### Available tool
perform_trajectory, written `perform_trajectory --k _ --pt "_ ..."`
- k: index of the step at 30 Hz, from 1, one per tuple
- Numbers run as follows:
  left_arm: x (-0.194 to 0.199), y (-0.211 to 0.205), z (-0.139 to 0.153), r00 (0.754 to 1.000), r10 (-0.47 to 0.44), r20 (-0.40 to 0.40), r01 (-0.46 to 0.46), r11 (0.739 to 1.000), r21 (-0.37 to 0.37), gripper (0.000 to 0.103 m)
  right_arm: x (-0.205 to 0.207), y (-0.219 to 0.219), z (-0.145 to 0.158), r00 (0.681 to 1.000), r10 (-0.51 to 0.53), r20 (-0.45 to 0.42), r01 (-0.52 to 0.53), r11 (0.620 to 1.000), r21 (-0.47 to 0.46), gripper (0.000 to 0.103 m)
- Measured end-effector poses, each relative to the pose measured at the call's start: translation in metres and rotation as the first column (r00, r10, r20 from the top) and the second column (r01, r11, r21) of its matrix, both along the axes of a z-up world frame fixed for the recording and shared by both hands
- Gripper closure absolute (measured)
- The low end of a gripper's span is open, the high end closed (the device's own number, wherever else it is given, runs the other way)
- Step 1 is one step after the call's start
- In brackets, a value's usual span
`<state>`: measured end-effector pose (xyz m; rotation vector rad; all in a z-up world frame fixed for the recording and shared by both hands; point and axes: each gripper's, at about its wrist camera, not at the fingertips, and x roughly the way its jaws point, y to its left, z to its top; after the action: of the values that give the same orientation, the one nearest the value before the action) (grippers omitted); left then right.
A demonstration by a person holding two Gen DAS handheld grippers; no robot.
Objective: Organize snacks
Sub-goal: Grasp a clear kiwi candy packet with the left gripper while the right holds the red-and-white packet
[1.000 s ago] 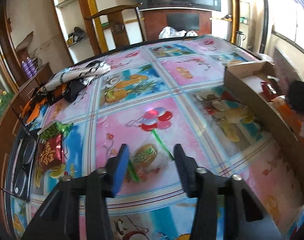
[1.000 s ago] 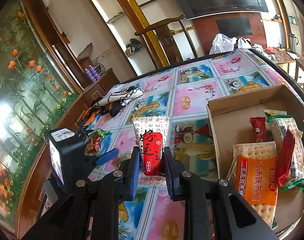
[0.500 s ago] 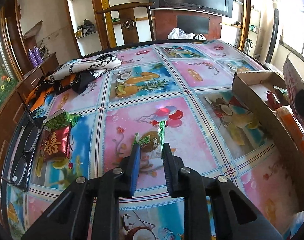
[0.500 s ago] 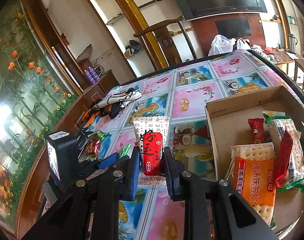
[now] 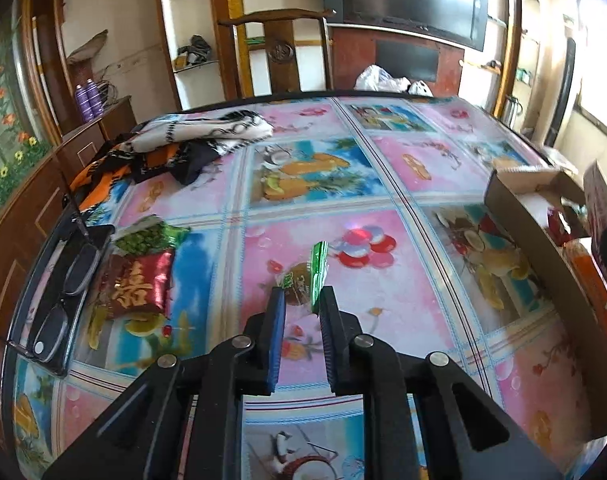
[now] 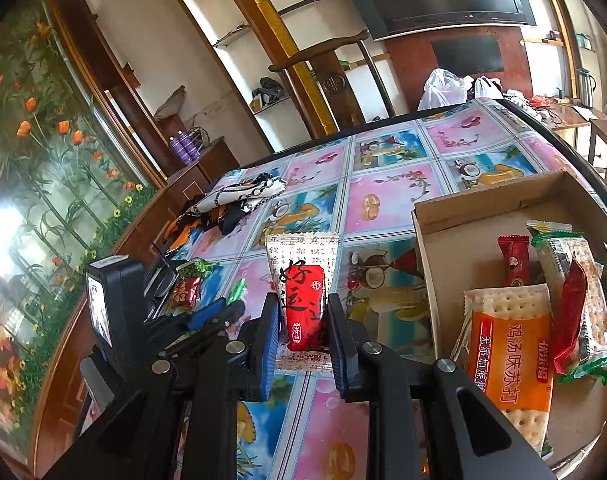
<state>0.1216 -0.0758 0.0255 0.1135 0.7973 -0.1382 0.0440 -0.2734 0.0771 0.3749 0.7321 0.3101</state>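
Left gripper (image 5: 300,300): seen at lower centre of the left wrist view, angled down toward the table; its jaws have just been closing and are pinched on a small green-edged snack packet (image 5: 303,276), which is raised off the cloth at mid-frame.
Right gripper (image 6: 302,312): seen at lower centre of the right wrist view, tilted down; the jaws are clamped on a red-and-white snack packet (image 6: 303,292), held upright above the tablecloth just left of the box.
Cardboard box (image 6: 479,208): one, open-topped, placed at the right of both views on the table.
Snacks in box: about five are counted in the right wrist view, among them one orange cracker pack (image 6: 511,356) and one small red bar (image 6: 514,260); others are overlapped and hard to separate.
Snacks left on table: two are counted at the left of the left wrist view, a red foil packet (image 5: 137,286) touching a green packet (image 5: 149,236) above it.
Table (image 5: 403,160): covered by a pink-and-blue patterned cloth.
Surroundings: one pair of glasses (image 5: 59,292) is laid at the far-left edge; a heap of patterned fabric (image 5: 183,140) is seen at upper left; one wooden chair (image 5: 281,52) is set behind the table.
Obstruction: the box's near wall hides much of its contents in the left wrist view.
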Motion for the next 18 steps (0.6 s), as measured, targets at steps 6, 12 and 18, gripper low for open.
perform_trajectory --k 6,12,18 --pt "0.007 0.007 -0.003 1.0 0.021 -0.02 -0.02 0.999 0.025 0.079 0.0 0.004 0.0 1.0 0.009 -0.005 -0.009 1.0 -0.003 0.078" --pt "0.009 0.005 0.001 0.999 0.03 0.025 -0.031 0.999 0.04 0.03 -0.001 0.005 0.0 1.0 0.007 0.001 -0.007 1.0 -0.001 0.078" --pt "0.036 0.003 -0.014 0.996 0.072 -0.058 -0.069 0.997 0.044 0.048 -0.001 0.006 -0.001 1.0 0.014 0.001 -0.014 1.0 -0.001 0.078"
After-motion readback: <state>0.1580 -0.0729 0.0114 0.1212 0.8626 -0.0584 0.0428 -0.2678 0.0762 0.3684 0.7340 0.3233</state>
